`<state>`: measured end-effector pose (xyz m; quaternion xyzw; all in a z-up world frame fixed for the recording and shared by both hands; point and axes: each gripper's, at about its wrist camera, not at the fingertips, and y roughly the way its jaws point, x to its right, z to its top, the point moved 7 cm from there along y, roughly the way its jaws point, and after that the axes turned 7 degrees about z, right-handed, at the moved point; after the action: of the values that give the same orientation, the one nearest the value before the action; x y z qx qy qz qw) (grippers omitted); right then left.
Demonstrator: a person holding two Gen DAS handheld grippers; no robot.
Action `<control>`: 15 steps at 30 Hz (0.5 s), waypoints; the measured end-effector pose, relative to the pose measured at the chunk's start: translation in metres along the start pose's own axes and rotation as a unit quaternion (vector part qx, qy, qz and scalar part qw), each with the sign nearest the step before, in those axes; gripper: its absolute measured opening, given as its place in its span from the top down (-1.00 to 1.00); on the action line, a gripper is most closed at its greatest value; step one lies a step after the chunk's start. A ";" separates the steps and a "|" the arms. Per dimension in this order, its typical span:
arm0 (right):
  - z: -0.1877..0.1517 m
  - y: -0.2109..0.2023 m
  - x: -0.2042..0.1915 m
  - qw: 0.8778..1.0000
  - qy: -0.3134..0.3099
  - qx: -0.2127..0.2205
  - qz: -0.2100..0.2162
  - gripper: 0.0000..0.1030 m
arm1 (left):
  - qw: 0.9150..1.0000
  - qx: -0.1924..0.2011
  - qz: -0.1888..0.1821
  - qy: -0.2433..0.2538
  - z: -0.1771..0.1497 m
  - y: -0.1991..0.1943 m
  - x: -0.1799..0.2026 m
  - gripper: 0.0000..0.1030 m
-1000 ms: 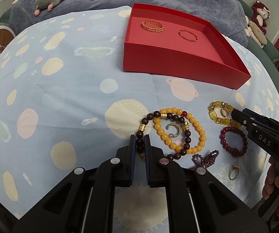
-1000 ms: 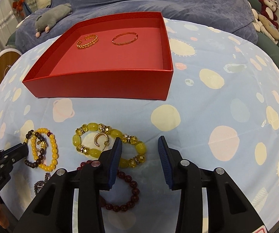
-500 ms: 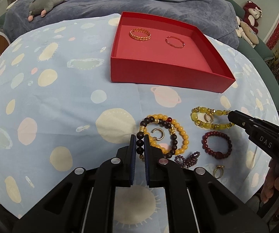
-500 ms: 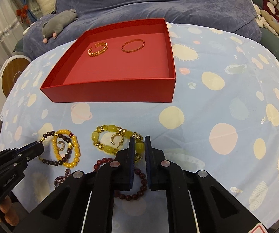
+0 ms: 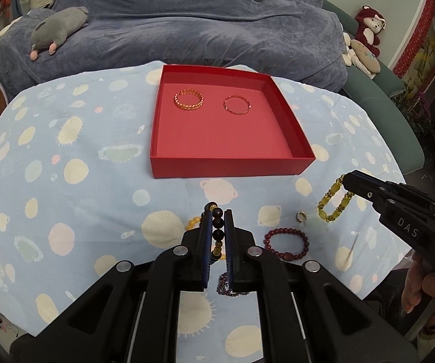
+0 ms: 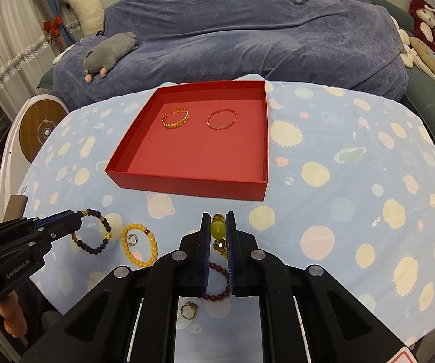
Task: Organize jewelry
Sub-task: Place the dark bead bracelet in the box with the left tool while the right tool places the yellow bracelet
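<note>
Jewelry is split three ways: some in my jaws, some on the tabletop (image 5: 75,199) below them, some in the red box (image 5: 226,169) beyond them. My left gripper (image 5: 218,227) has its jaws clamped on the dark wooden bead bracelet (image 5: 217,230), which hangs from them clear of the planet-print cloth (image 6: 353,181). Below and just right of those jaws lie the orange bead bracelet (image 6: 140,246) with a small silver ring (image 6: 132,240) inside its loop, and nearer me a purple bead strand (image 5: 228,286). Further right on the cloth sits the dark red bead bracelet (image 5: 287,243), with another small ring (image 5: 301,216) just beyond it. My right gripper (image 6: 218,227) has just closed its jaws, and they now pinch the yellow bead bracelet (image 6: 218,230), lifted off the cloth and dangling. Under those jaws, close to me, lies a gold ring (image 6: 188,308). Ahead of both pairs of jaws, well apart from them, the box holds a gold chain bangle (image 5: 188,99) on the left and a thin red-gold bangle (image 5: 237,105) to its right, the two not touching.
</note>
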<state>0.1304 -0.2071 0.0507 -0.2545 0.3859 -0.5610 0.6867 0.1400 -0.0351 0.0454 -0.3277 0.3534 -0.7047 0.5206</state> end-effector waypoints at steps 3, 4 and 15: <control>0.023 -0.003 -0.004 1.000 -0.010 0.008 0.006 0.82 | 1.000 0.014 -0.014 0.009 0.023 -0.007 0.010 0.85; 0.033 -0.002 -0.006 1.000 -0.014 0.012 0.007 0.82 | 1.000 0.020 -0.016 0.013 0.033 -0.008 0.012 0.85; 0.108 0.061 -0.013 0.999 -0.010 0.011 0.037 0.82 | 0.997 0.026 -0.077 -0.020 0.130 0.043 0.021 0.85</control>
<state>0.2527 -0.1885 0.0683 -0.2383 0.3823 -0.5369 0.7133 0.2640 -0.0847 0.0810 -0.3543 0.2987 -0.7450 0.4798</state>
